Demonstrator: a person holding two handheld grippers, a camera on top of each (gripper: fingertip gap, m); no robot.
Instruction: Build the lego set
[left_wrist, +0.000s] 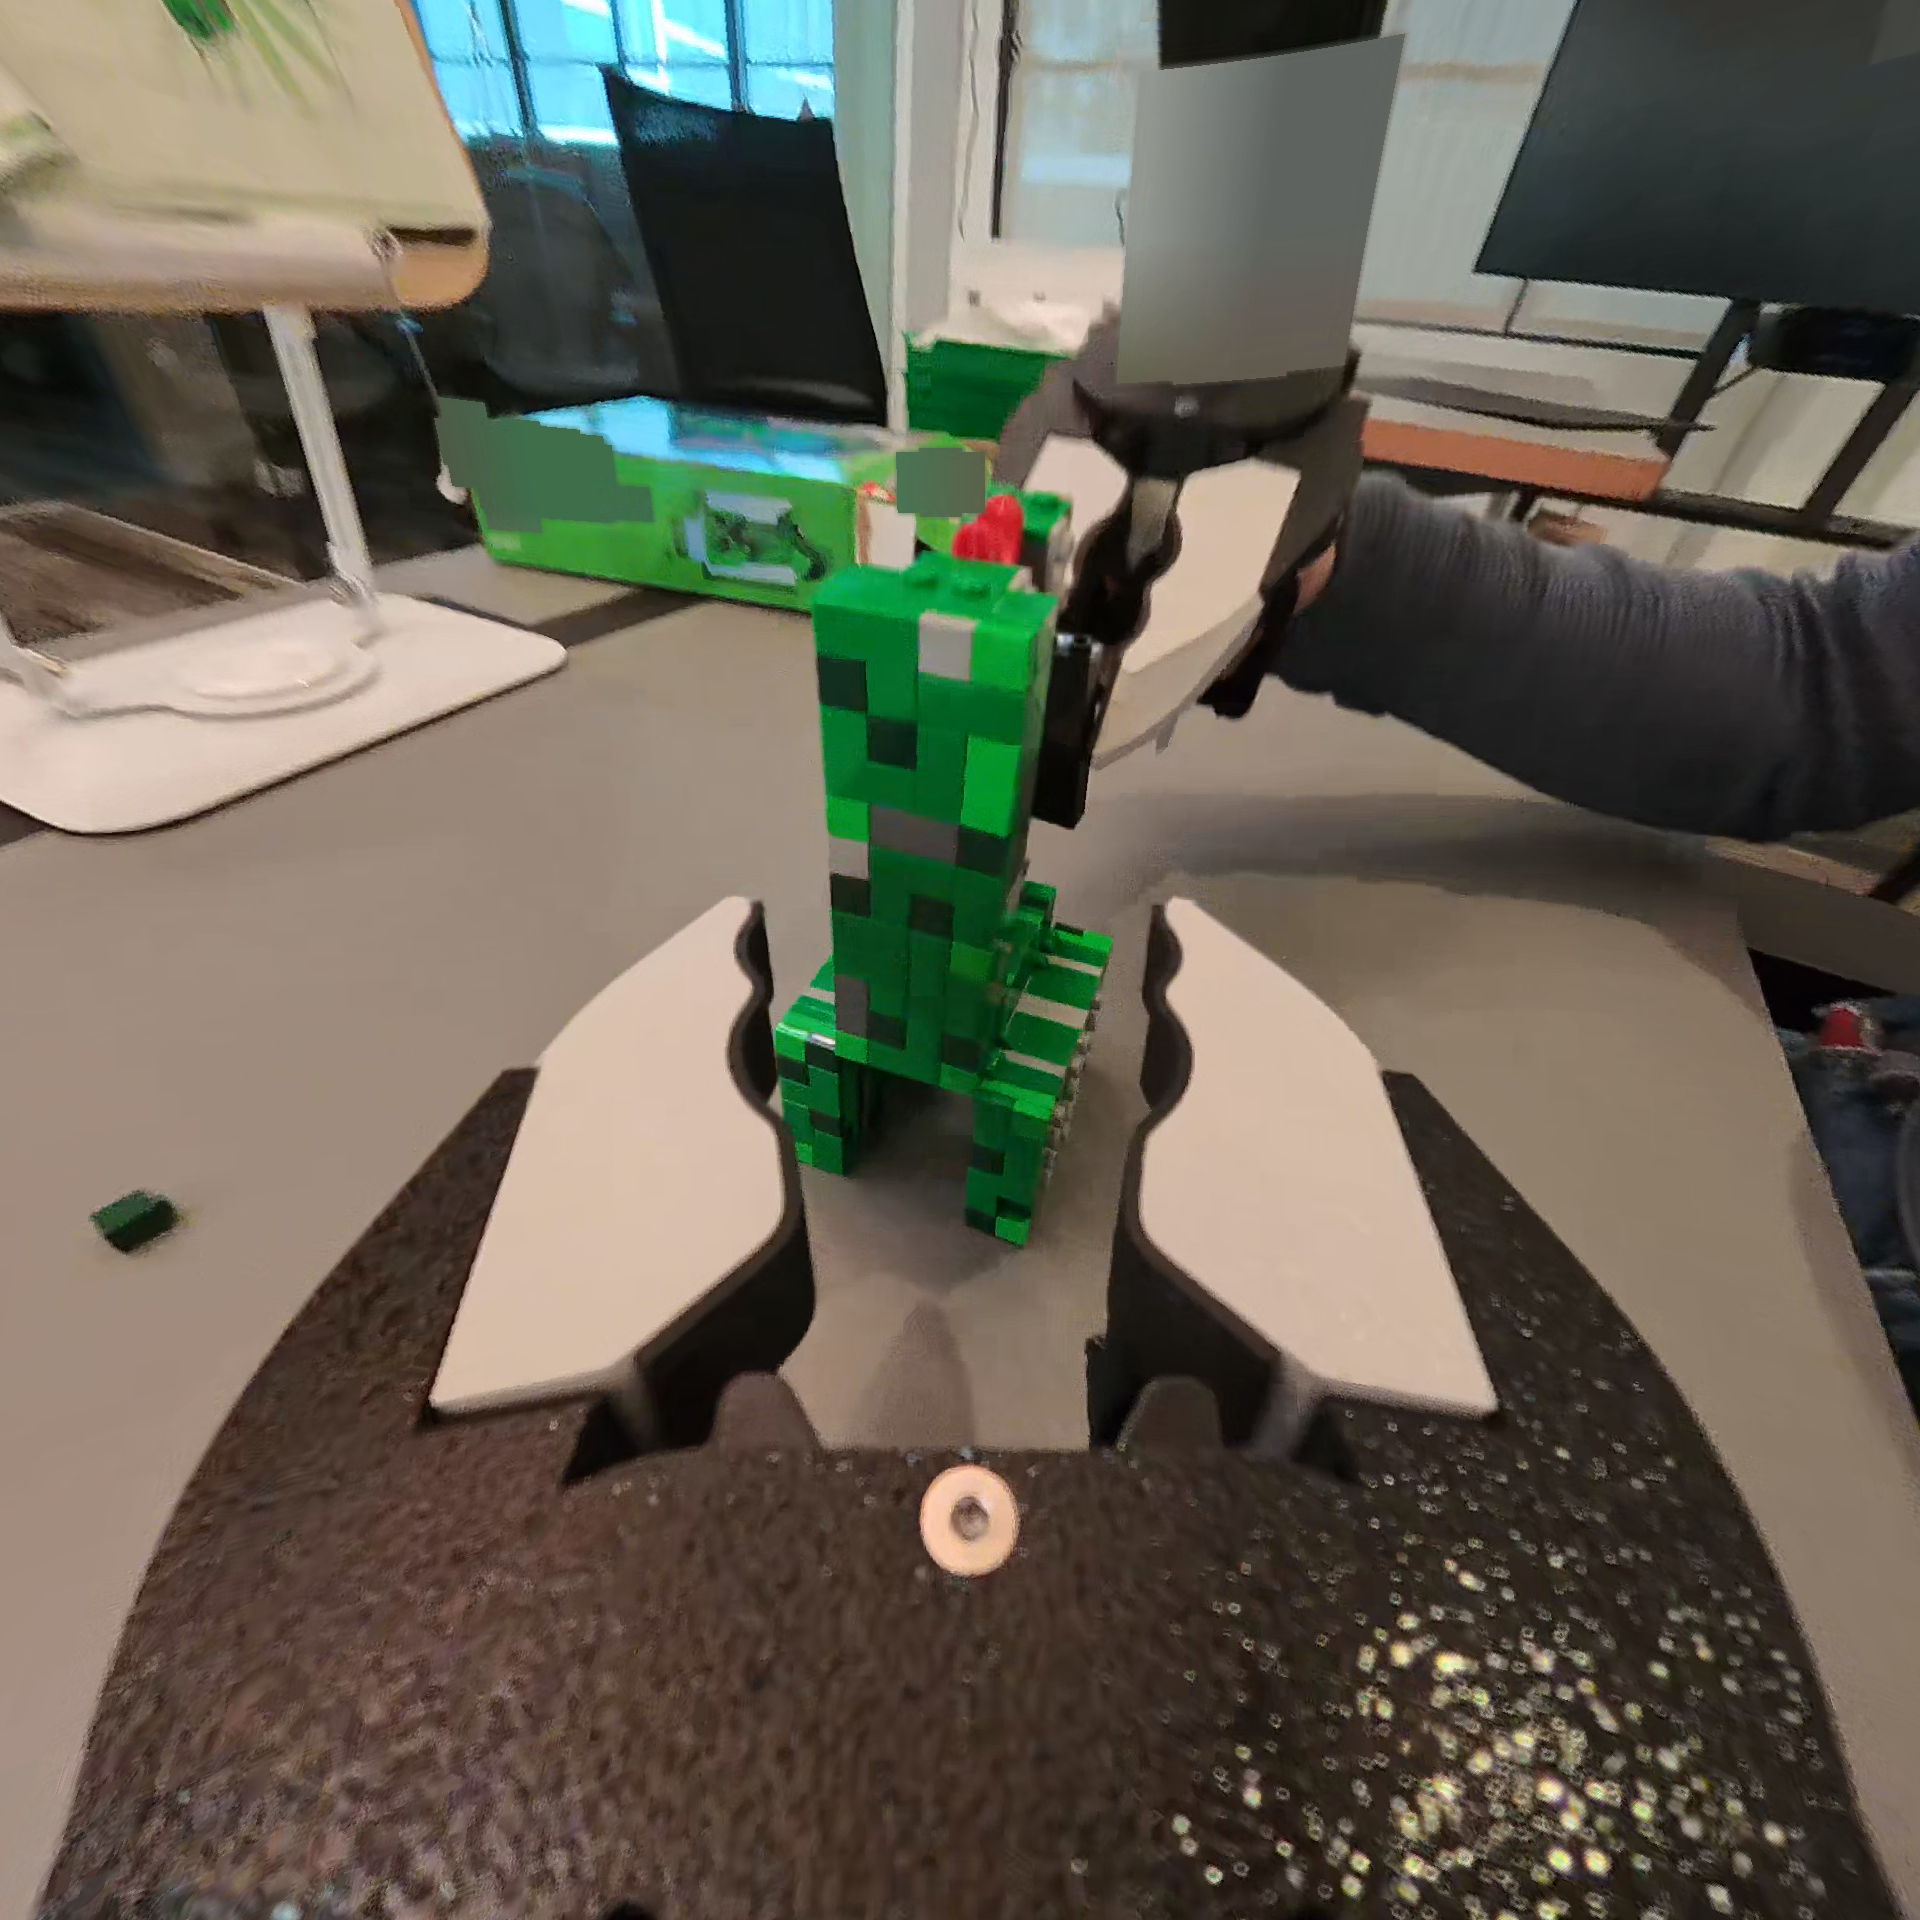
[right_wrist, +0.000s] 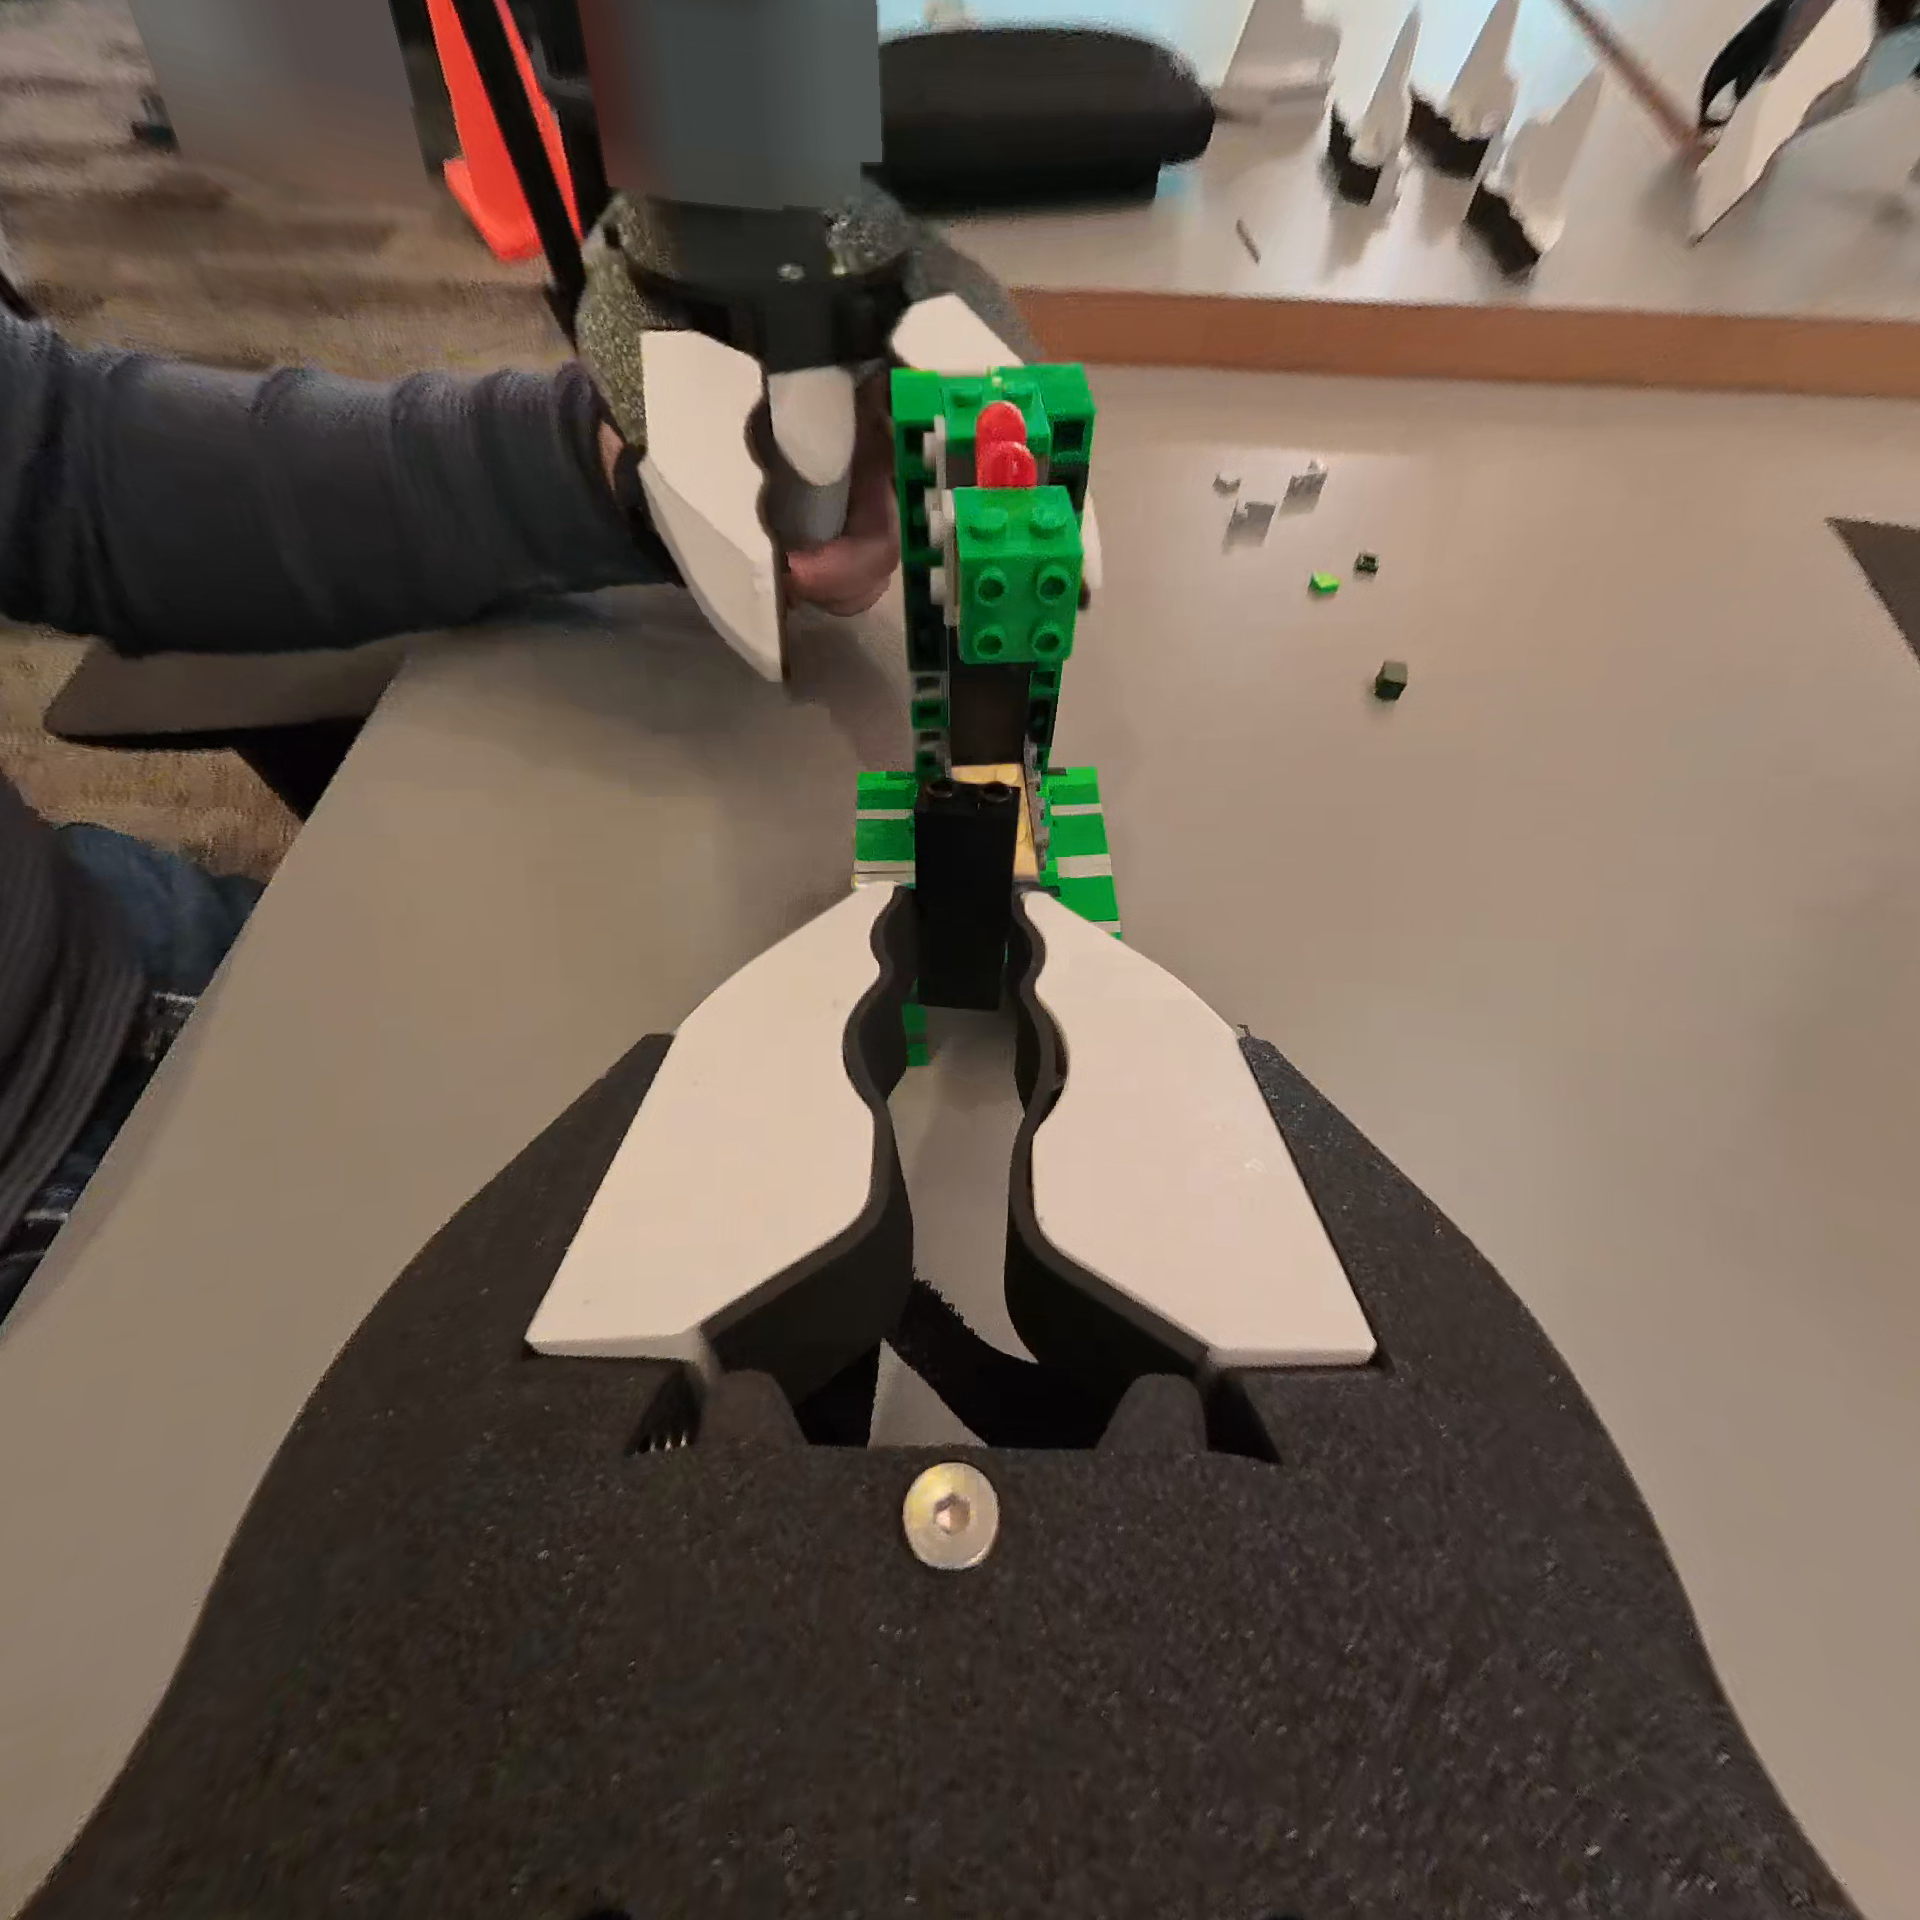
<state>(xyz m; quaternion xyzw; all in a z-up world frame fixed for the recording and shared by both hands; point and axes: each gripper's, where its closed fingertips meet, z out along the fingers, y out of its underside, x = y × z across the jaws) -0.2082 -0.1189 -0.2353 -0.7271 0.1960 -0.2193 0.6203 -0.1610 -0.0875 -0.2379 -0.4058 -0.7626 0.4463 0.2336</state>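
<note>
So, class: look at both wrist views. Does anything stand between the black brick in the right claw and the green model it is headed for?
Nothing visible does. The right claw is shut on the tall black brick, right by the open back of the green model. The left claw, open, flanks the model's legs on the opposite side.

The green brick figure stands upright mid-table, with open grey surface to either side of its legs. Its back is blocked: the right gripper, clamped on a black brick, sits close against it. To the left, passage is obstructed by one loose dark green brick, a white stand and a green box behind.
</note>
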